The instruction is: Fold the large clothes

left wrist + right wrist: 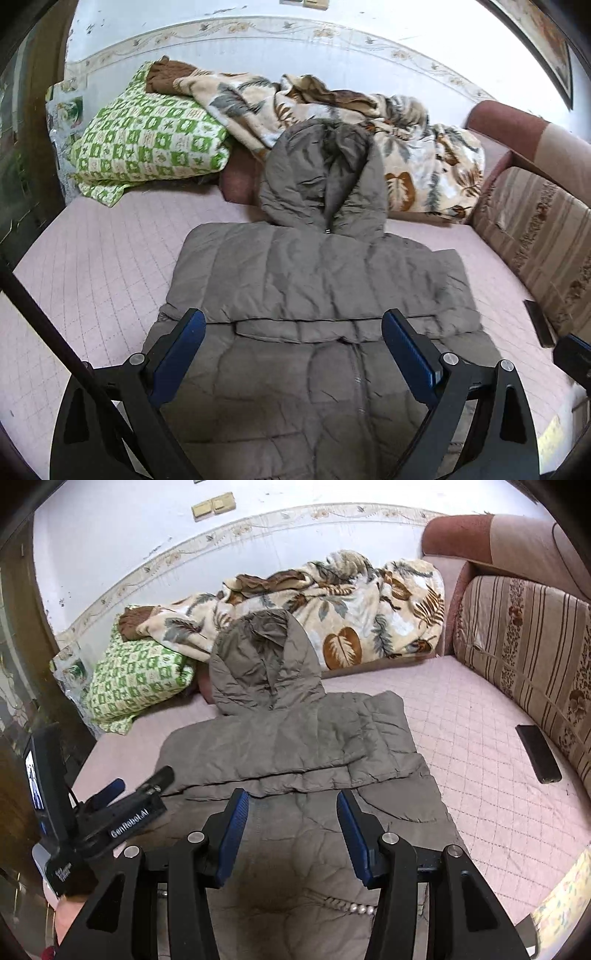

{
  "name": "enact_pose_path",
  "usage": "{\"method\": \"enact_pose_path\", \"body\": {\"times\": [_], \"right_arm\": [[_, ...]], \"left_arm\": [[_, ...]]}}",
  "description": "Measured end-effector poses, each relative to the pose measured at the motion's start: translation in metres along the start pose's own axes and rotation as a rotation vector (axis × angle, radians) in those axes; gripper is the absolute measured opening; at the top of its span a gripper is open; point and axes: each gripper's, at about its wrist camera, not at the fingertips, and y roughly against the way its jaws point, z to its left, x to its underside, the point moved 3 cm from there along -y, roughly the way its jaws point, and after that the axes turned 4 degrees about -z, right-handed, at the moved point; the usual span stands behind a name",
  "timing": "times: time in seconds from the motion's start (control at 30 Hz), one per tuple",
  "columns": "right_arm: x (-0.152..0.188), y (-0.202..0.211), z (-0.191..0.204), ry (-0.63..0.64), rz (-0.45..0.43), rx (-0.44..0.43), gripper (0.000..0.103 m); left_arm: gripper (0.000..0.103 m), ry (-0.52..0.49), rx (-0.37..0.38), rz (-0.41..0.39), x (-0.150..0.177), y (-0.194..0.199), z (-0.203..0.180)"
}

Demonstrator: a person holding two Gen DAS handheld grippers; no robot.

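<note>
A grey-brown hooded puffer jacket [317, 280] lies front up on the pink quilted bed cover [96, 258], hood [325, 177] pointing to the far wall. Both sleeves are folded across the chest. My left gripper [293, 325] is open and empty, hovering above the jacket's lower front by the zipper. In the right wrist view the jacket [295, 738] lies the same way. My right gripper [291, 805] is open and empty above the jacket's lower half. The left gripper's body [122, 812] shows at the left of that view.
A green-and-white checked pillow [147, 136] and a leaf-print blanket [417, 155] lie at the head of the bed. A striped sofa cushion [524, 653] lines the right side, with a dark phone [537, 753] beside it on the bed cover [480, 738].
</note>
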Motion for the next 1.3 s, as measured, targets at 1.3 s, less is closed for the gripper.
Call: {"method": "enact_pose_path", "body": {"times": [1.3], "right_arm": [[-0.041, -0.035, 0.028, -0.075, 0.035, 0.024, 0.063]], "left_arm": [[0.096, 0.063, -0.055, -0.06, -0.039, -0.032, 0.069]]}}
